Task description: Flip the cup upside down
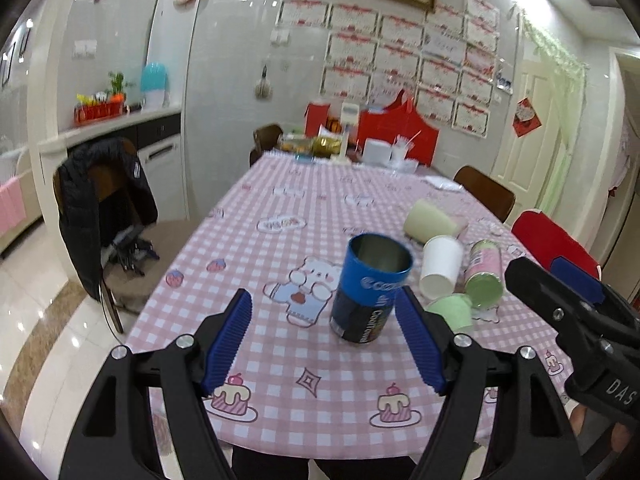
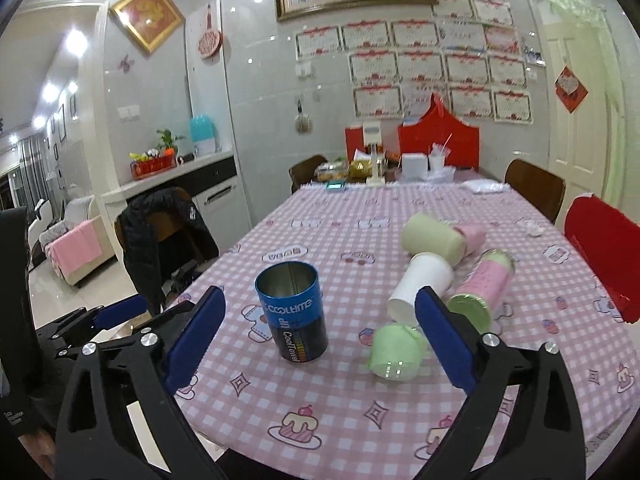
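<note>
A blue and black tin cup (image 1: 370, 286) stands upright, mouth up, on the pink checked tablecloth (image 1: 280, 216); it also shows in the right wrist view (image 2: 294, 314). My left gripper (image 1: 324, 308) is open and empty, its right finger close beside the cup. My right gripper (image 2: 320, 308) is open and empty, with the cup between and beyond its fingers. The right gripper also shows at the right edge of the left wrist view (image 1: 568, 292).
Several cups lie on their sides right of the tin: a white one (image 2: 420, 284), a small green one (image 2: 394, 354), a pink-green tube (image 2: 482, 286), a pale green one (image 2: 434, 236). Chairs (image 2: 534, 188) flank the table; clutter (image 2: 400, 164) sits at the far end.
</note>
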A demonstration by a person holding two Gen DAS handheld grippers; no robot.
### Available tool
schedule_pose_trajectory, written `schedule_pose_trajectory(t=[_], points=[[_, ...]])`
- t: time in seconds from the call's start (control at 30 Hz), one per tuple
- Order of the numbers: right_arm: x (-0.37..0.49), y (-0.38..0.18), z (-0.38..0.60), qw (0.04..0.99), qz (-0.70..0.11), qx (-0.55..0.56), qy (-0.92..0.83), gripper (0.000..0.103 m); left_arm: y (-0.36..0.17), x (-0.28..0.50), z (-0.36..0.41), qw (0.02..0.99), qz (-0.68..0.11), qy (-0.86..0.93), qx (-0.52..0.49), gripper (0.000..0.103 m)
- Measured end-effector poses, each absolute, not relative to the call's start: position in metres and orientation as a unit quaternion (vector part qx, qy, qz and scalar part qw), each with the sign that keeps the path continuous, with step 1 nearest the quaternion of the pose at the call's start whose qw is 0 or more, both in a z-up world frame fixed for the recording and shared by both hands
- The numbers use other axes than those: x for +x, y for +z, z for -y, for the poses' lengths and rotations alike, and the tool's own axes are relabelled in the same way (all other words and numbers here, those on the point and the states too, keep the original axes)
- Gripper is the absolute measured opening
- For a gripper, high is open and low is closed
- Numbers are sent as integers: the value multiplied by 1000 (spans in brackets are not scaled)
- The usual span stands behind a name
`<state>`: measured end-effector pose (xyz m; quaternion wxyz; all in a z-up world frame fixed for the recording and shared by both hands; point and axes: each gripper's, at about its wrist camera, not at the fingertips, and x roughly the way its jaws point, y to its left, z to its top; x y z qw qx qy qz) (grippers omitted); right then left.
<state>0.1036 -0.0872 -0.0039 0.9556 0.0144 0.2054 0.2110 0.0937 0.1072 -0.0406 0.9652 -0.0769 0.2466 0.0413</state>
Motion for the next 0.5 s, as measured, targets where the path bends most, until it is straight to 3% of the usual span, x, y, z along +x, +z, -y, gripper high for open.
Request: schedule_pose_trajectory(t=[0.5], points=[[54,12,130,975,-123,13,183,95,-8,45,-67,989,-144,34,-24,75]])
